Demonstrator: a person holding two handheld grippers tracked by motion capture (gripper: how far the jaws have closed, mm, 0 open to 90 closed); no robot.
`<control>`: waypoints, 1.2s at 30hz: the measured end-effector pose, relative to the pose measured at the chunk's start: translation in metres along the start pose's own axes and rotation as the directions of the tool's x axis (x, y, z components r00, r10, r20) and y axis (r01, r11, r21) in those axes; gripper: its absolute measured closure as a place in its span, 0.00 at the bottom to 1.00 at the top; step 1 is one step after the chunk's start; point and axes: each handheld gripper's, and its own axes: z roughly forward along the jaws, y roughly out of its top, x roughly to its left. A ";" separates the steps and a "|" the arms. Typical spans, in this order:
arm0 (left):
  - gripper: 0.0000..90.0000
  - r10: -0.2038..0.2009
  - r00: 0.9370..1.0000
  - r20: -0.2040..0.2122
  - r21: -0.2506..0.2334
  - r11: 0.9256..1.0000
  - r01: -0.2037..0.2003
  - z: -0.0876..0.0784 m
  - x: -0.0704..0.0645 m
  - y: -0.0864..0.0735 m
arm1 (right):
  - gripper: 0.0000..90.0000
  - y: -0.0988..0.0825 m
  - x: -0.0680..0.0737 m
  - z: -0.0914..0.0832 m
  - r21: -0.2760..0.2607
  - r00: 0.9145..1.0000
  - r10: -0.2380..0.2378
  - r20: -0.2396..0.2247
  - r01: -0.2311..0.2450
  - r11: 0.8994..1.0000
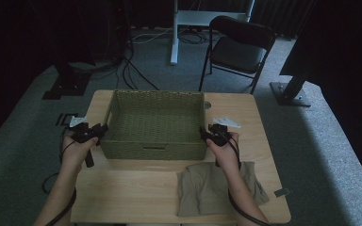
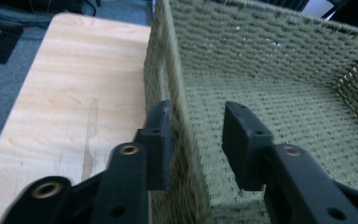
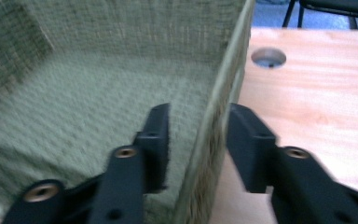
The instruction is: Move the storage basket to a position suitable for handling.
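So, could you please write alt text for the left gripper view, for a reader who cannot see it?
Two black jaws of the left gripper straddle the side wall of a green woven basket, one outside and one inside, with a gap showing beside the inner jaw. To the left lies the light wooden table.

On my light wooden table [image 1: 136, 188], one green woven rectangular basket [image 1: 154, 123], one crumpled beige cloth [image 1: 207, 188], my two black two-jaw grippers, left [image 1: 104, 127] and right [image 1: 201, 133], beyond it one black folding chair [image 1: 238, 47]
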 end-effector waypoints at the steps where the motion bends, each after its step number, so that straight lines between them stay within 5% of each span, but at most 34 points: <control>1: 0.70 0.000 1.000 0.000 0.000 1.000 0.000 0.000 0.000 0.000 | 0.62 0.000 0.000 0.000 0.000 1.000 0.000 0.000 0.000 1.000; 5: 0.55 -0.006 1.000 0.030 -0.042 0.999 0.007 0.005 -0.003 0.012 | 0.57 0.014 0.000 -0.001 -0.038 1.000 0.016 0.000 -0.016 0.999; 9: 0.54 -0.025 0.998 0.052 -0.089 0.996 0.030 0.014 -0.004 0.021 | 0.54 0.025 -0.001 0.005 -0.049 1.000 0.020 0.002 -0.020 0.999; 16: 0.47 -0.002 1.000 -0.030 -0.083 0.997 -0.001 0.035 0.005 0.023 | 0.51 0.033 -0.006 0.024 -0.034 0.999 0.044 0.014 -0.044 0.998; 21: 0.47 -0.001 0.999 -0.044 -0.052 0.999 -0.001 0.048 0.009 0.015 | 0.49 0.029 -0.006 0.042 -0.021 0.998 0.057 0.022 -0.057 0.998; 25: 0.50 0.000 0.998 -0.057 -0.024 1.000 -0.001 0.054 0.011 0.009 | 0.60 0.021 -0.005 0.053 0.000 0.997 0.036 0.074 -0.036 0.999; 30: 0.68 -0.017 0.996 -0.086 -0.012 1.000 0.016 0.056 0.011 0.006 | 0.77 0.015 0.000 0.059 0.026 0.990 0.008 0.143 -0.012 1.000; 36: 0.75 0.016 0.996 -0.088 0.002 1.000 -0.016 0.057 0.008 0.006 | 0.83 0.014 0.001 0.061 0.035 0.985 0.034 0.170 -0.041 0.999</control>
